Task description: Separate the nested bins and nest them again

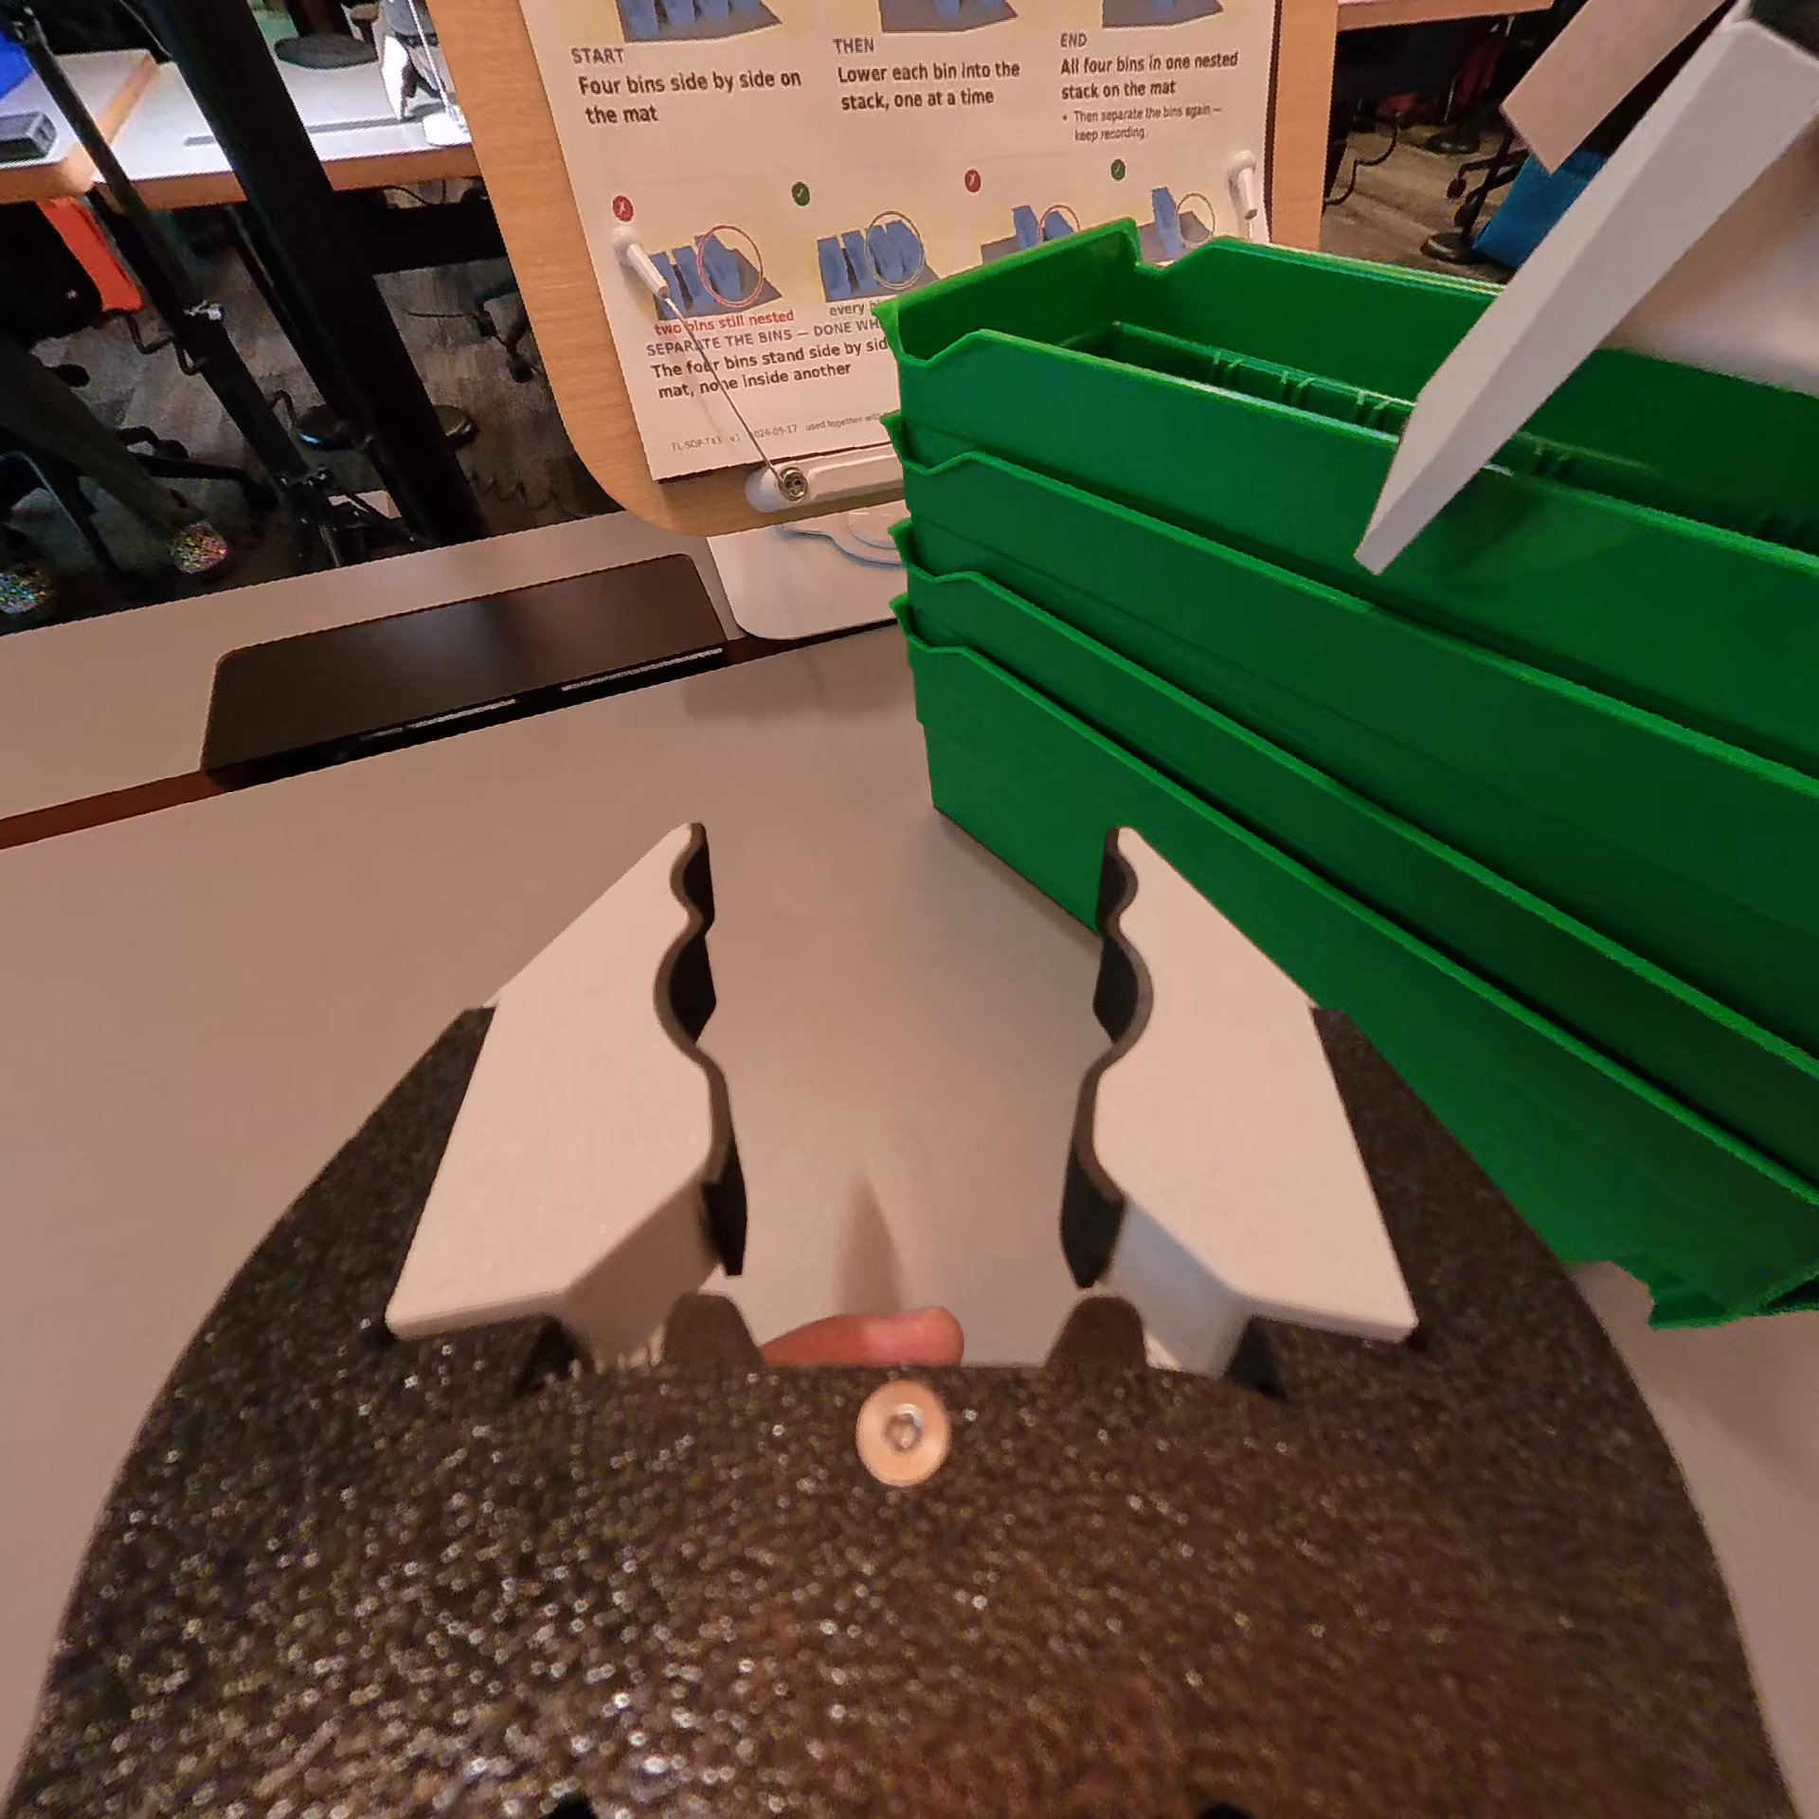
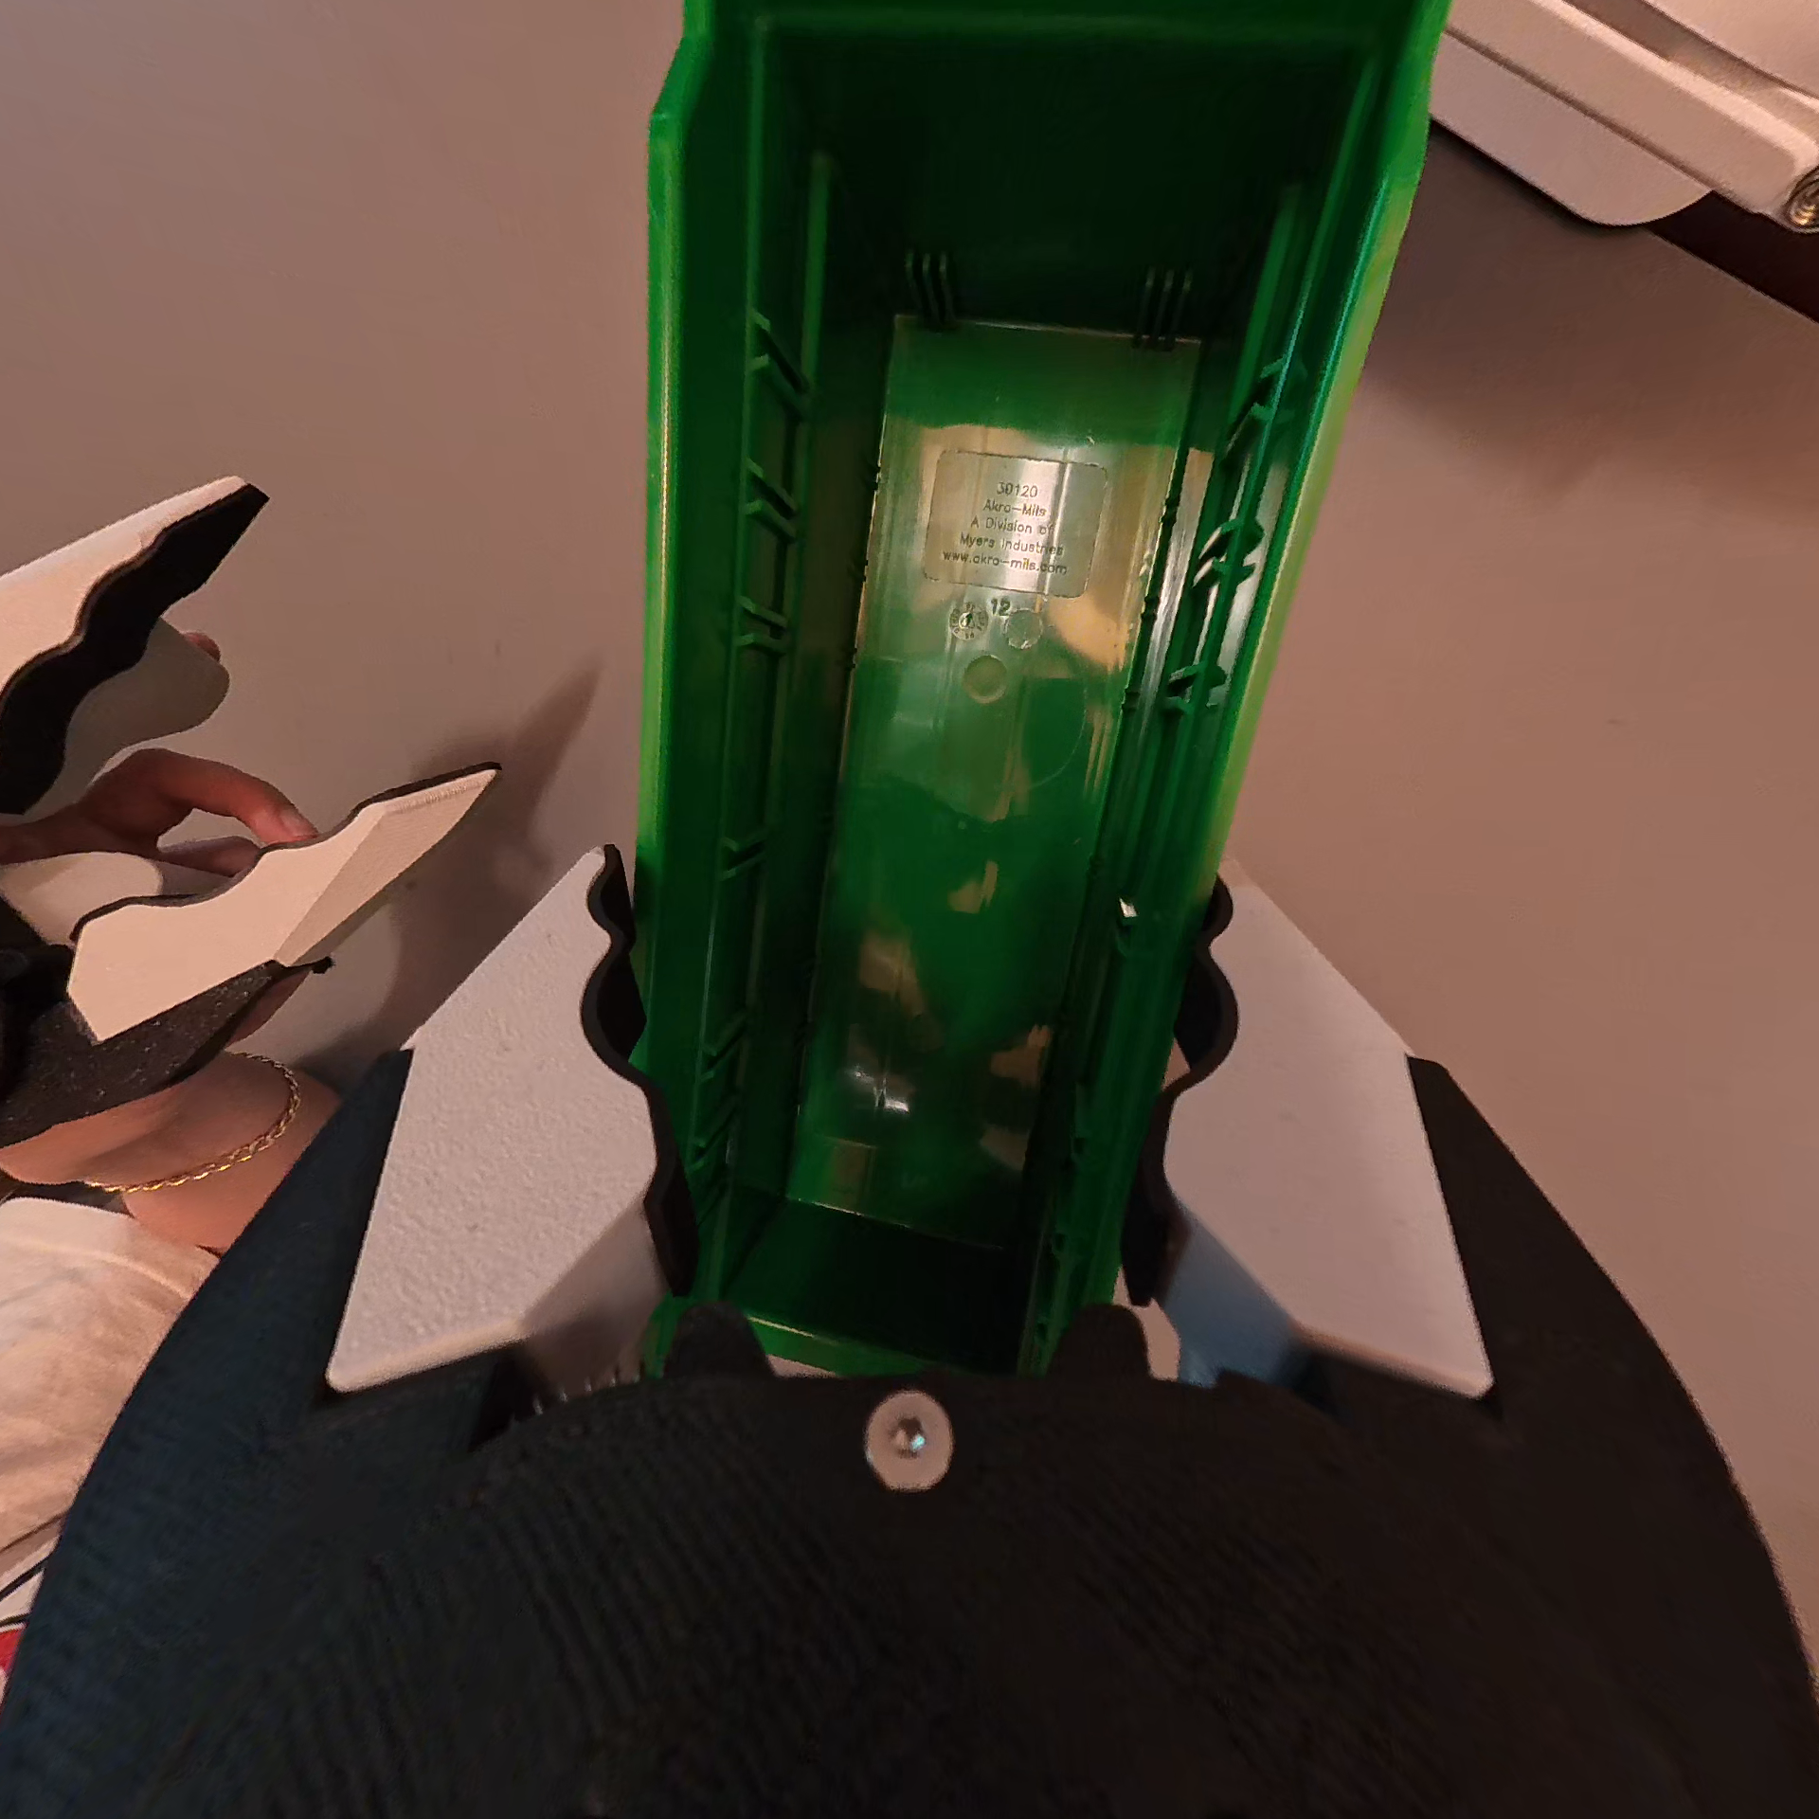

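A stack of nested green bins stands on the grey table, to the right of my left gripper. The left gripper is open and empty, low over the table beside the stack's end. It also shows in the right wrist view, at the left. My right gripper looks down into the top green bin, with one pad against each outer long wall. One of its white fingers reaches down over the top bin in the left wrist view.
A wooden board with an instruction sheet stands behind the stack on a white base. A black panel lies on the table at the far left. A person's hand holds the left gripper.
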`<control>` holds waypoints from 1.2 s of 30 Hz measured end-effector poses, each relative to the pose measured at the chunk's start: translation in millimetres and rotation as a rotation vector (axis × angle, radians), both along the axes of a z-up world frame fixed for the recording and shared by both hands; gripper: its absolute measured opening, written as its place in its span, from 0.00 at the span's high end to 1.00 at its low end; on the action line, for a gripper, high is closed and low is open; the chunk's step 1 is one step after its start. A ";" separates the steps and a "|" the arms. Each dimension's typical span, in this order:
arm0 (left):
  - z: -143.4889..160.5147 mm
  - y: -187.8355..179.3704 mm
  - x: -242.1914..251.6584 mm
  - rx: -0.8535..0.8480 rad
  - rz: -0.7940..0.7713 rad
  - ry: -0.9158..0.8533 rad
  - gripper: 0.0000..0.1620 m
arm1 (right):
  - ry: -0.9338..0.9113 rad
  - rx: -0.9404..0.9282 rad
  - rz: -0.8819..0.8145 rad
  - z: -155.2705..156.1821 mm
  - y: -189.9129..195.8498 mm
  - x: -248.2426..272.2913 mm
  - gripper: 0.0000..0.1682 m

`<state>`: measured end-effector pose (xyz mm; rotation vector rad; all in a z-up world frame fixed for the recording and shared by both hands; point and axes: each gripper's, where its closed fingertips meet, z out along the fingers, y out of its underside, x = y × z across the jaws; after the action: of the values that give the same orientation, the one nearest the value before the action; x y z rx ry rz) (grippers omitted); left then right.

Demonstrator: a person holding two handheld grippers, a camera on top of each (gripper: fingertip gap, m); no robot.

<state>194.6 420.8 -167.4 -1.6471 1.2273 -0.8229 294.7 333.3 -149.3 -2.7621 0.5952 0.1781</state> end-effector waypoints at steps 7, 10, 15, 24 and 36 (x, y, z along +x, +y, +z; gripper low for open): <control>-2.3 -0.6 0.7 0.002 -0.003 0.008 0.52 | 0.010 0.009 -0.003 -1.0 0.4 0.1 0.33; -3.1 -0.4 0.6 0.003 -0.002 0.011 0.52 | 0.009 0.006 -0.004 -1.3 0.5 -0.2 0.33; -2.6 0.2 0.0 0.000 -0.001 0.008 0.52 | 0.010 -0.004 -0.003 -1.4 0.4 -0.3 0.32; -0.3 -6.8 1.4 0.001 -0.025 -0.001 0.52 | 0.002 0.011 -0.001 4.1 6.6 -6.9 0.20; 5.2 -8.1 -0.3 -0.013 -0.033 -0.023 0.52 | -0.124 -0.013 0.007 16.9 9.3 -3.4 0.25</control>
<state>194.3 412.7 -162.2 -1.6270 1.2383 -0.8696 291.3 342.7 -132.4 -2.7639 0.5558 0.0041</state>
